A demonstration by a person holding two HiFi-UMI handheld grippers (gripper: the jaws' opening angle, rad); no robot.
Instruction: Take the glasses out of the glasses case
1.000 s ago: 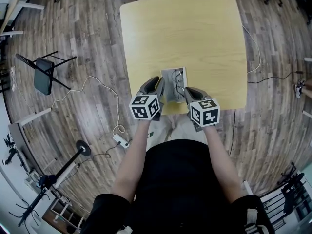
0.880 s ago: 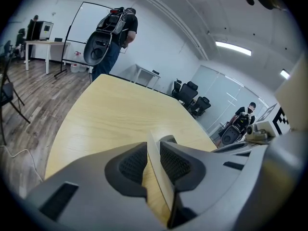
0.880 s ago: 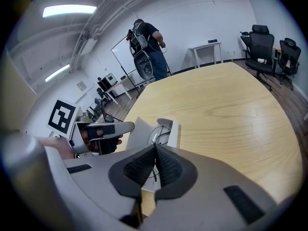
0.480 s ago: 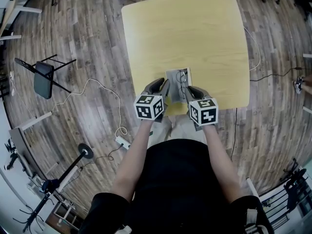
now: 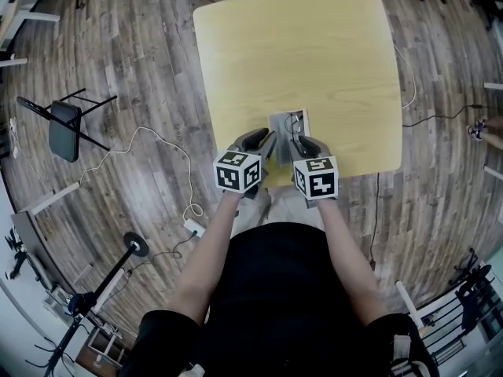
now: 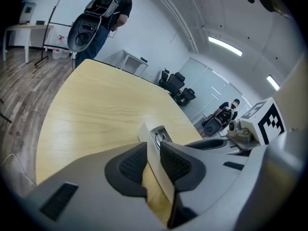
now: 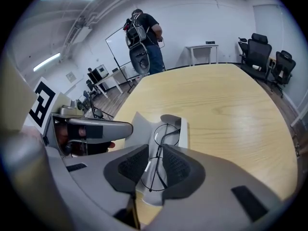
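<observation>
1. Pinching the thin grey flap of the glasses case (image 6: 155, 137) with my left gripper (image 6: 153, 151), I have both pads pressed against it, one on each face. The flap stands nearly edge-on in the left gripper view and blocks most of what lies behind it.
2. From that side I see only a sliver of the case's inside, with a short curve of dark wire that is too small to read.
3. From the head view the case (image 5: 277, 119) sits open on the table (image 5: 314, 53) near the edge closest to me. Its near end is covered by my two grippers.
4. The glasses (image 7: 167, 134) lie inside the case (image 7: 186, 129). The far lens shows whole, while the near lens runs down between my pads and is partly cut off.
5. My right gripper (image 7: 155, 154) has its fingers slightly spread on either side of the wire frame, with a gap at each pad, gripping nothing. Its body hides the case's near end.
</observation>
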